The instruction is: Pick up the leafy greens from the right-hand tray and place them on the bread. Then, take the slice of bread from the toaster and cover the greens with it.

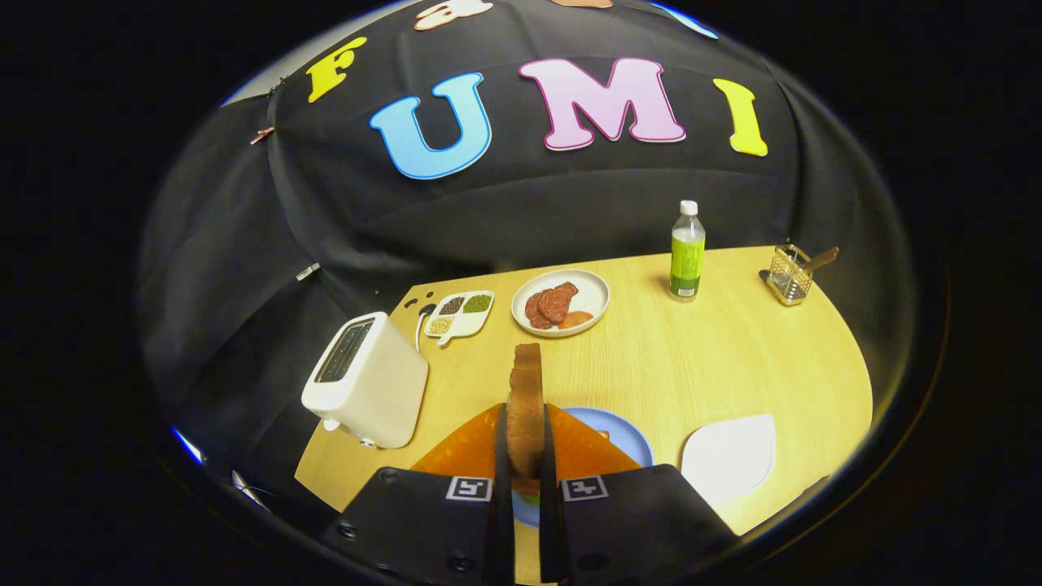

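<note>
Toaster (365, 381) stands left, meat plate (560, 303) beyond (bottle (686, 252) farther right); gripper (526, 456) clamps the bread slice (526, 403) upright, edge-on, long axis vertical.

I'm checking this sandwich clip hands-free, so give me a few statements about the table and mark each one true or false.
1. The tongs are shut on the bread slice, held upright on edge. True.
2. The toaster lies tipped on its side. False: it stands upright, slots up.
3. The plate of meat sits beyond the tongs, beside the small divided dish. True.
4. The bottle has fallen over. False: it stands upright on the table.
5. The blue plate lies under the tongs. True.
</note>
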Available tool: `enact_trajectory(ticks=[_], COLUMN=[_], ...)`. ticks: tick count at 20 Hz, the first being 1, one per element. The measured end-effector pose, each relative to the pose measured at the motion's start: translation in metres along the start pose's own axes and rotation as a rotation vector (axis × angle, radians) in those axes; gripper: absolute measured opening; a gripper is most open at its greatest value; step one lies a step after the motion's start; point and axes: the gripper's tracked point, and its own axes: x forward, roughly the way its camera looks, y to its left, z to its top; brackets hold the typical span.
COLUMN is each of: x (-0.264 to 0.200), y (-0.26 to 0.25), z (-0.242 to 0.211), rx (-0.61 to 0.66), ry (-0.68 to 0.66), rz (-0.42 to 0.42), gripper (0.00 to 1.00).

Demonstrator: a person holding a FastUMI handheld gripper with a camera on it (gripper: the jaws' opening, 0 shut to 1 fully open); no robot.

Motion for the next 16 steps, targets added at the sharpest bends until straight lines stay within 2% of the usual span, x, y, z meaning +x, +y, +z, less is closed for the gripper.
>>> enact_trajectory(ticks=[8, 13, 15, 16], x=[0.043, 0.057, 0.058, 0.059], y=[0.003, -0.038, -0.055, -0.064], z=[-0.059, -0.078, -0.08, -0.083], rx=[0.087, 0.099, 0.088, 0.066], ry=[0.052, 0.091, 0.097, 0.106], rz=[0.038, -0.065, -0.11, -0.131], gripper=[0.16, 0.16, 0.21, 0.33])
